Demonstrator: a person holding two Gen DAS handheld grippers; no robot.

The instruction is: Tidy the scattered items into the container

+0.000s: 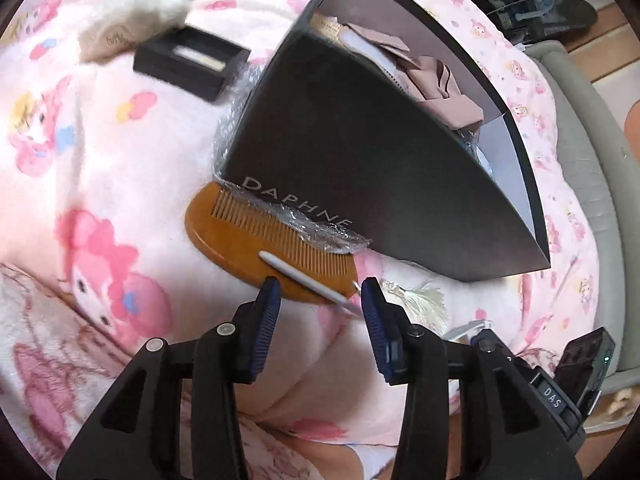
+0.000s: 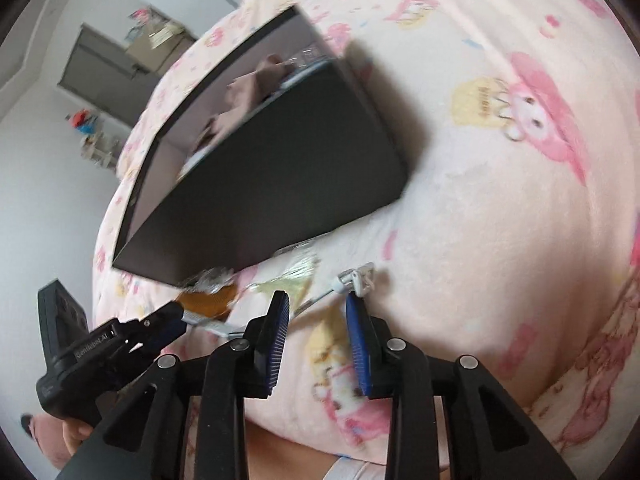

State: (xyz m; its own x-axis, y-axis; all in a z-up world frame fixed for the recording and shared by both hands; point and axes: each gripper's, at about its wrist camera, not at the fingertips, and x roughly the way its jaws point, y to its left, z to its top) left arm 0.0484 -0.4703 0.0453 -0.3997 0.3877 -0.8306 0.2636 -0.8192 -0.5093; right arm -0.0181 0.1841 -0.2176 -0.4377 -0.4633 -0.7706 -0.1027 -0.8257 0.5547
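Wooden comb (image 1: 240, 236) lies on the blanket (image 1: 100, 128) against the dark box (image 1: 340, 140), stiff and light; its solid spine suits pinching. Left gripper (image 1: 318, 300) and right gripper (image 2: 318, 308) stand spread, seemingly holding nothing.

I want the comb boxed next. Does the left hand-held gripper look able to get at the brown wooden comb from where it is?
Probably yes. The left hand-held gripper stands open just short of the brown wooden comb, nothing between them. But a thin white stick lies across the comb, and crinkled clear plastic under the black cardboard box covers its teeth.
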